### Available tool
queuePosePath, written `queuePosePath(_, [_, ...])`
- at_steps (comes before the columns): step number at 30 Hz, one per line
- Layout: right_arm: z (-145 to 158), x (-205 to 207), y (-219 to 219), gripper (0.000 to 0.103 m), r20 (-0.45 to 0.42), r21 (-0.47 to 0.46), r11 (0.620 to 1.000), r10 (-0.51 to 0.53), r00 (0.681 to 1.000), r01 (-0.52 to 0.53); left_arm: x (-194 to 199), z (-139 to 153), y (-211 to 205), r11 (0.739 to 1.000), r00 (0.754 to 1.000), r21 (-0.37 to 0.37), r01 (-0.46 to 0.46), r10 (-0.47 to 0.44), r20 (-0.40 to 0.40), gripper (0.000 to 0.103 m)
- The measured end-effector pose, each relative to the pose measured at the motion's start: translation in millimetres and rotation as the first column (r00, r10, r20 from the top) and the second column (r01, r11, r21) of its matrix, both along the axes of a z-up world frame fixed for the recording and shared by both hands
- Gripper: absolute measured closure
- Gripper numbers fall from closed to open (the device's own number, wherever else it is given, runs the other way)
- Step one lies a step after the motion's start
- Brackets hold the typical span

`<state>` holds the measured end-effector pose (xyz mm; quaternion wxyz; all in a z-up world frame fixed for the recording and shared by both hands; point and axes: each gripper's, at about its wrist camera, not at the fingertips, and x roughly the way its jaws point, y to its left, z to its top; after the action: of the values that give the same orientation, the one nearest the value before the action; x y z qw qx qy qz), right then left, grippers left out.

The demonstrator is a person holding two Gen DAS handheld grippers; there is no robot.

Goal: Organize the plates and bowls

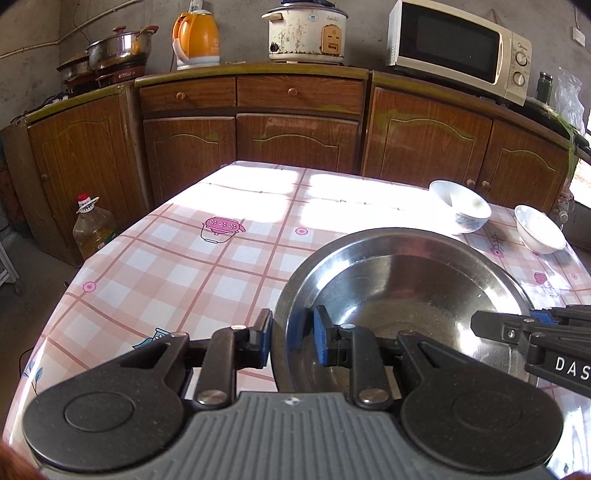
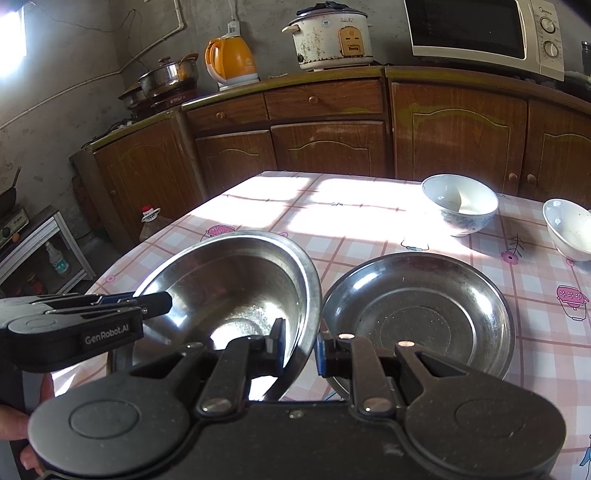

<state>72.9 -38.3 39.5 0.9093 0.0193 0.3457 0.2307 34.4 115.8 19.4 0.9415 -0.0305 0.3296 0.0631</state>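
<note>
Both grippers hold one wide steel bowl by its rim, tilted and seemingly a little above the checked tablecloth. My left gripper is shut on the bowl's left rim. My right gripper is shut on its right rim. A second, shallower steel dish lies on the table just right of the held bowl, its edge next to the right gripper. Two white bowls stand at the back right: a larger one with a blue pattern and a smaller plain one.
The table has sunlit bare cloth at its left and far side. Behind it stand wooden cabinets with an orange kettle, a rice cooker and a microwave. An oil bottle stands on the floor at the left.
</note>
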Motion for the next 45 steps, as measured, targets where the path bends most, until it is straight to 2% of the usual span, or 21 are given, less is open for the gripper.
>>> queuePosePath(17, [-0.1,-13.5,-12.3,0.082,0.000,0.014,1.000,-0.010,1.000,0.010,-11.7,-3.3,-9.2,1.000,1.000,-0.010,0.024,-0.024,-0.005,0.078])
queuePosePath(20, [0.0,-16.1,-12.3,0.083,0.006,0.007,1.000,-0.004,1.000,0.004,-12.5,-4.7,-12.3,1.000,1.000,0.008,0.026,-0.026,-0.008,0.078])
queuePosePath(22, [-0.4,-18.2,-12.9,0.083,0.014,-0.001,1.000,-0.005,1.000,0.005,-13.6,-5.2,-10.8,1.000,1.000,-0.015,0.021,-0.021,-0.002,0.078])
queuePosePath(24, [-1.7,-17.8,-14.7,0.083,0.008,0.003,1.000,-0.008,1.000,0.008,-13.6,-5.9,-8.9,0.999,1.000,-0.037,0.020,-0.021,-0.007,0.079])
queuePosePath(45, [-13.4,-29.5,-35.7,0.083,-0.049,0.004,0.999,-0.038,0.998,0.038,-21.2,-12.0,-26.5,0.997,0.996,-0.026,0.076,-0.077,-0.037,0.079])
